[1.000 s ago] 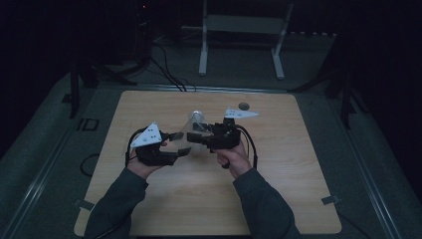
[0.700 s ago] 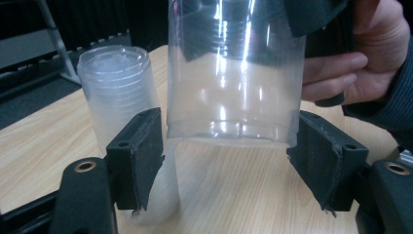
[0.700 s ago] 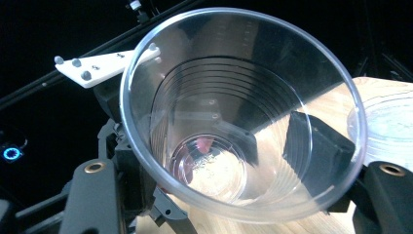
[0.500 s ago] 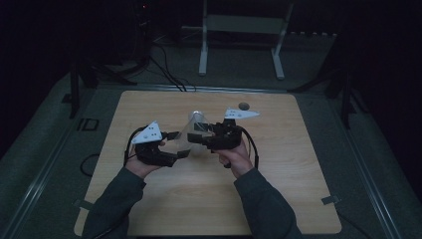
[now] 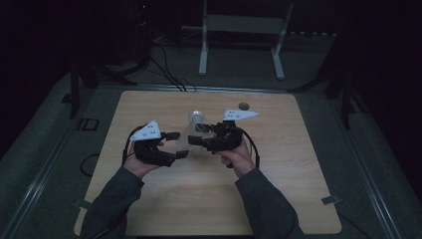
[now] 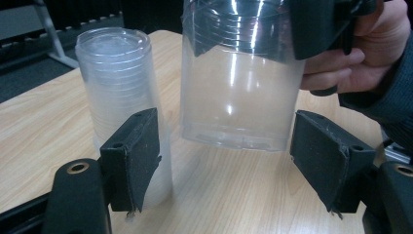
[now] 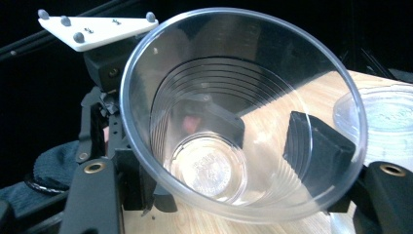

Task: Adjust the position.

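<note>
Gripping the clear cup (image 7: 234, 122), right tool (image 5: 199, 141).

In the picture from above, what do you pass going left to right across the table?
Left gripper → cup stack → right gripper holding a clear cup → small dark disc near the table's far edge.

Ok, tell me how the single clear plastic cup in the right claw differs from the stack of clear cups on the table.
The single cup is held off the wooden table by the right claw, gripped near its rim; the stack of cups stands on the table, untouched. The single cup is one cup, its base clear of the wood; the stack is several nested cups, upside down. The single cup looks clearer, the stack cloudier. Both are clear ribbed plastic.
</note>
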`<state>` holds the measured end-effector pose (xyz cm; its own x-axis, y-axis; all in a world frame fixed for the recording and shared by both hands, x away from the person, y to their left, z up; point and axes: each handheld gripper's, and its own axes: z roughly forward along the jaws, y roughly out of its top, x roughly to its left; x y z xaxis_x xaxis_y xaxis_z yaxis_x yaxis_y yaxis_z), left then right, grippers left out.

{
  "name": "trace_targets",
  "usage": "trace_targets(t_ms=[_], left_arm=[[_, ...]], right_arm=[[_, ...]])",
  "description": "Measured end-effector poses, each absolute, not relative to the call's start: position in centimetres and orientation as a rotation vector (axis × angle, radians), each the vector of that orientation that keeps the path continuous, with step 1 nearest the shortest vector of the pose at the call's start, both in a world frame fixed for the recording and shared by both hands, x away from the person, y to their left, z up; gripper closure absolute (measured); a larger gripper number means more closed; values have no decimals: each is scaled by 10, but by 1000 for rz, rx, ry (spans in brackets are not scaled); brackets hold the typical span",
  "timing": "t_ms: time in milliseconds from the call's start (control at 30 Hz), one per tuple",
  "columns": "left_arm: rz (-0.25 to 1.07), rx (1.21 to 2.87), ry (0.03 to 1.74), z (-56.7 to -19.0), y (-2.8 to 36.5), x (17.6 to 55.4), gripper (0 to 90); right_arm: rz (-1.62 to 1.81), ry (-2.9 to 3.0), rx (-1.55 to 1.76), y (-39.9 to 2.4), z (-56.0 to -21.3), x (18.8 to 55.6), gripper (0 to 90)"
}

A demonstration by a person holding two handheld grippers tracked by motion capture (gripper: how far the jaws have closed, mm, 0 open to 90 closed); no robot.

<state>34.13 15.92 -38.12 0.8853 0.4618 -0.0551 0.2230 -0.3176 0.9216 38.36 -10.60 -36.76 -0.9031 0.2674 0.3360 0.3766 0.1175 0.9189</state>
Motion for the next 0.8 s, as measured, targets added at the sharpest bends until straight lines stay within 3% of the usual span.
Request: trace_targets(t_ms=[800], left_arm=[[196,1960,478,-383,156,344,271]], right_arm=[[-1783,-2604,-494,-98,-353,372,323]])
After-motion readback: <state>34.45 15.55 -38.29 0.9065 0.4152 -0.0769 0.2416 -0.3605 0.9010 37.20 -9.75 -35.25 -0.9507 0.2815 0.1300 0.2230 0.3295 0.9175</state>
